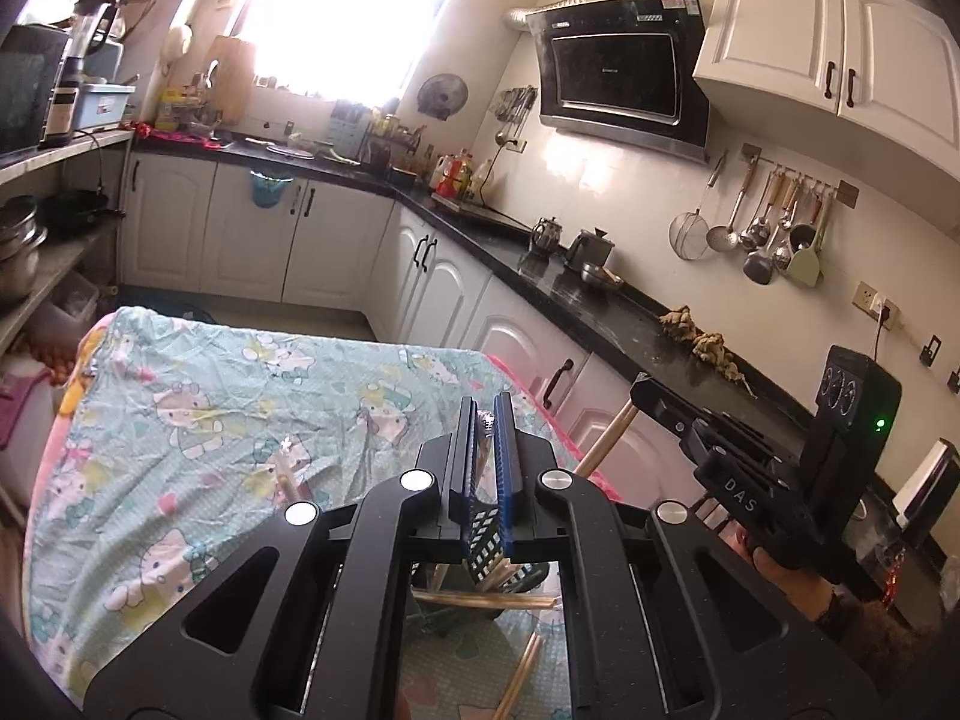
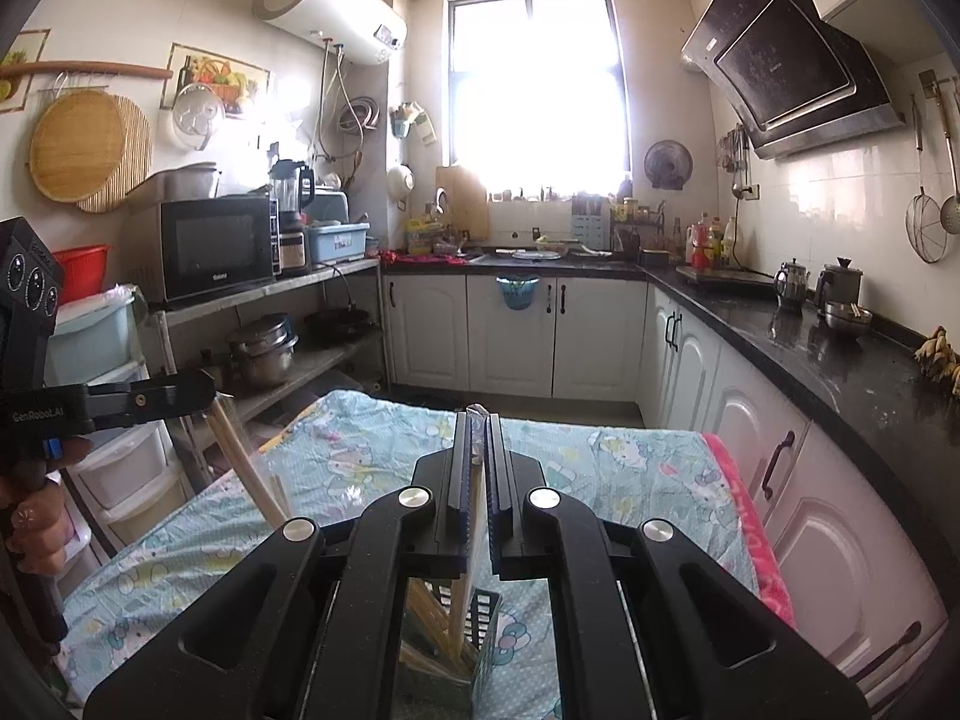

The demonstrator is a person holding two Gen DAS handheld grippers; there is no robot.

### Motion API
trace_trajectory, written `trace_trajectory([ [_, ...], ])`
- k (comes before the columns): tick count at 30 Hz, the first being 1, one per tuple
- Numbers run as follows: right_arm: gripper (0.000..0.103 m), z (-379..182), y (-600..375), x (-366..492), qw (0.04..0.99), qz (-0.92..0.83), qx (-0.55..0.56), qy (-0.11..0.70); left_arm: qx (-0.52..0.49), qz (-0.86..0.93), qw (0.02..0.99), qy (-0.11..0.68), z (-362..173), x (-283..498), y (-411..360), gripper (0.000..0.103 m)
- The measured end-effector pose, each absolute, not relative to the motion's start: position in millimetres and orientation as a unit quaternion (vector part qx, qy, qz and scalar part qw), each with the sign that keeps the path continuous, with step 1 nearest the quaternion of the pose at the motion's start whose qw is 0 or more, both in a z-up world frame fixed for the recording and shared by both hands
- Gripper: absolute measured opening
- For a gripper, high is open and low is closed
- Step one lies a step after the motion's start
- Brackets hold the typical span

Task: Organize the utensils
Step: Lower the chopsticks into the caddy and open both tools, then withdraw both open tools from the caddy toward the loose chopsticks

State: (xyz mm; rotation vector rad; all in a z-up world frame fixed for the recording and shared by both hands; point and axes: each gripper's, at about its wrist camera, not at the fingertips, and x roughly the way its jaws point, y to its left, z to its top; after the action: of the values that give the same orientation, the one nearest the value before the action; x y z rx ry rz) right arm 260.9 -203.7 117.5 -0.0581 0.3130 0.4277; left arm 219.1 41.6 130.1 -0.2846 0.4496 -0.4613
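1. Kitchen counters ringed a table under a cartoon-print cloth [image 2: 384, 450].
2. Nearest, a dark slotted holder [image 2: 483, 624] stood below both tools, chopsticks inside.
3. Right gripper [image 2: 478, 420] was nearly shut on 1 chopstick [image 2: 474, 516]; lowering it straight seemed wise.
4. Left gripper [image 1: 486, 414] was pinched on a wrapped chopstick [image 1: 483, 438].

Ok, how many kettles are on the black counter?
2. A glass kettle stands on the counter along the right wall. A metal kettle stands right beside it, behind a metal bowl. The clutter by the window could hide more.
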Motion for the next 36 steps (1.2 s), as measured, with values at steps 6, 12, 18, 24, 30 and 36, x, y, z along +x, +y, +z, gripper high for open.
trace_trajectory([
  [6,0.009,107.9,-201.7,263.1,0.961,0.214,-0.024,0.171,-0.143,-0.231,0.935,0.230,117.5,221.3,37.1,0.003],
  [12,0.023,105.2,-204.5,258.9,0.961,0.216,-0.013,0.174,-0.142,-0.222,0.935,0.236,111.0,215.3,39.9,0.015],
  [18,0.036,108.8,-210.2,252.3,0.960,0.217,-0.001,0.177,-0.142,-0.208,0.939,0.234,109.9,203.8,48.6,0.034],
  [24,0.048,109.0,-216.8,242.2,0.958,0.221,0.005,0.183,-0.138,-0.192,0.944,0.232,111.1,188.4,55.8,0.052],
  [30,0.057,105.5,-218.6,230.2,0.955,0.226,0.008,0.191,-0.133,-0.179,0.947,0.232,109.1,175.3,59.4,0.072],
  [36,0.065,99.5,-217.2,218.1,0.953,0.229,0.007,0.199,-0.129,-0.162,0.950,0.234,103.1,161.7,63.1,0.092],
])
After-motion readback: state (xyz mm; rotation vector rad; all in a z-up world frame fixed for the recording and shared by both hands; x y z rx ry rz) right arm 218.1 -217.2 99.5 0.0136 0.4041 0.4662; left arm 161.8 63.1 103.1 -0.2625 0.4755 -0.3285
